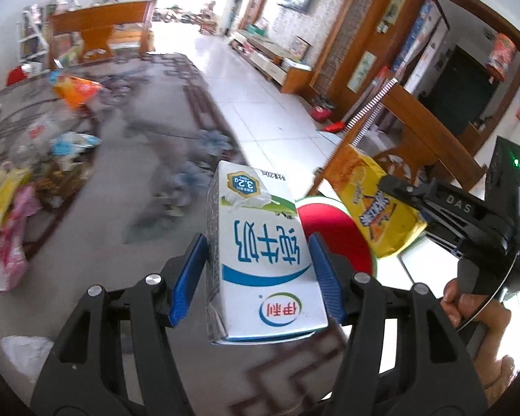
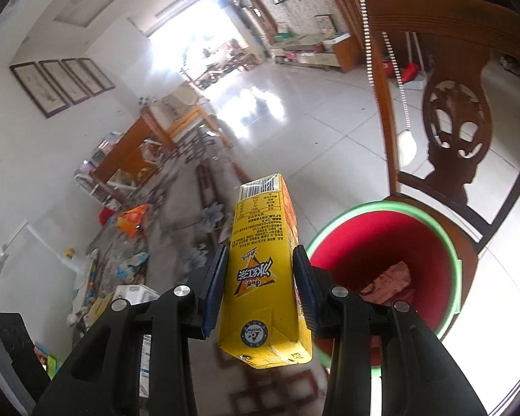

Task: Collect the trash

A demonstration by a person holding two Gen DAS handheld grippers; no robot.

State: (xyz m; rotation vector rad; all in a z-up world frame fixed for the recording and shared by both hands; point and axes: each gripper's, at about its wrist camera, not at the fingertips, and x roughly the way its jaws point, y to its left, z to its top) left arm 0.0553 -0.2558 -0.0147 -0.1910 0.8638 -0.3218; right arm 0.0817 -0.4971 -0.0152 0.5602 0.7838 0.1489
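My left gripper (image 1: 256,263) is shut on a white milk carton (image 1: 260,260) with blue and green print, held above the patterned table. My right gripper (image 2: 260,277) is shut on a yellow iced-tea carton (image 2: 263,277); that carton also shows in the left wrist view (image 1: 371,201), to the right of the milk carton. A red bin with a green rim (image 2: 384,242) stands just right of the yellow carton, with pinkish trash at its bottom. In the left wrist view the bin (image 1: 332,228) sits behind the milk carton.
Several wrappers and bags lie in a pile (image 1: 27,159) on the table's left side, with an orange snack bag (image 1: 76,90) farther back. A carved wooden chair (image 2: 450,121) stands behind the bin. White tile floor (image 2: 312,121) lies beyond.
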